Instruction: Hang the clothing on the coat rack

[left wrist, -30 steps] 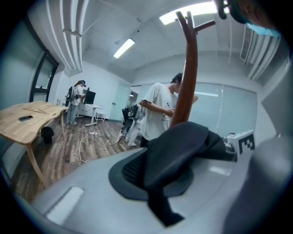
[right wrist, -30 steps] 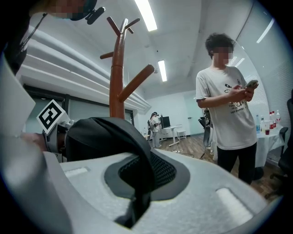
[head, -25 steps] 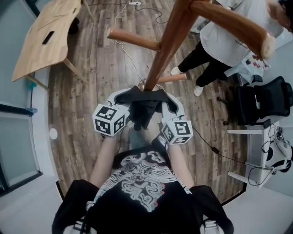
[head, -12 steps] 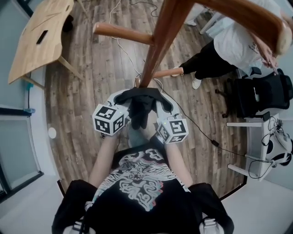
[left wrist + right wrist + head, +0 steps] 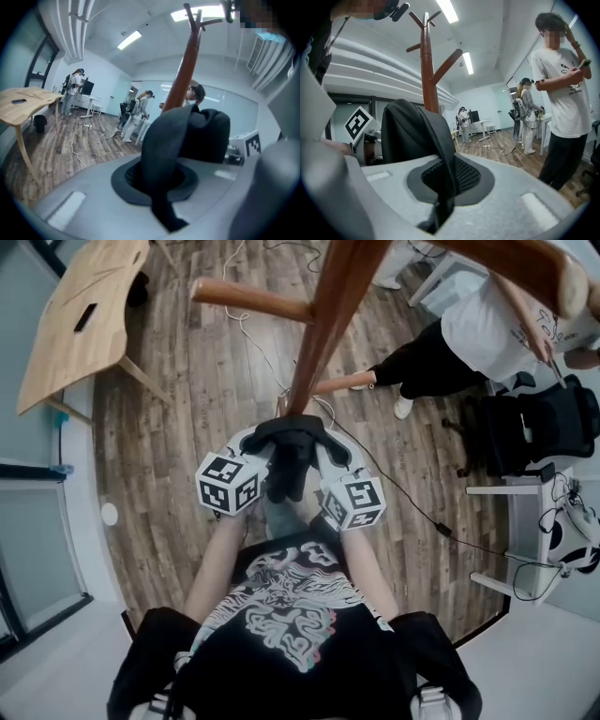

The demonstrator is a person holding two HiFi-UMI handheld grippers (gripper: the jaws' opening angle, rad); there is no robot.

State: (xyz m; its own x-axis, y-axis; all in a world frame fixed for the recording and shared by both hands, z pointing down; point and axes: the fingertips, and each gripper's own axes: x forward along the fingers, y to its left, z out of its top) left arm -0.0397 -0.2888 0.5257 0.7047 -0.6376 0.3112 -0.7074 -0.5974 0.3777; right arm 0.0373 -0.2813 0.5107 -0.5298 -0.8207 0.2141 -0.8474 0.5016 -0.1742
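Two grippers are sharing one dark garment (image 5: 289, 463) low in front of the person's chest. Wooden tabletop (image 5: 84, 315) is sitting far left. Left gripper (image 5: 251, 440) jaws are clamping closed on the garment's left edge, with cloth bunching up between them. Coat rack (image 5: 330, 329) pole is rising just beyond the garment, which is hanging on no peg yet. Right gripper (image 5: 330, 442) jaws are pinching closed on the right edge. Bystander (image 5: 487, 329) in a white shirt is standing far right.
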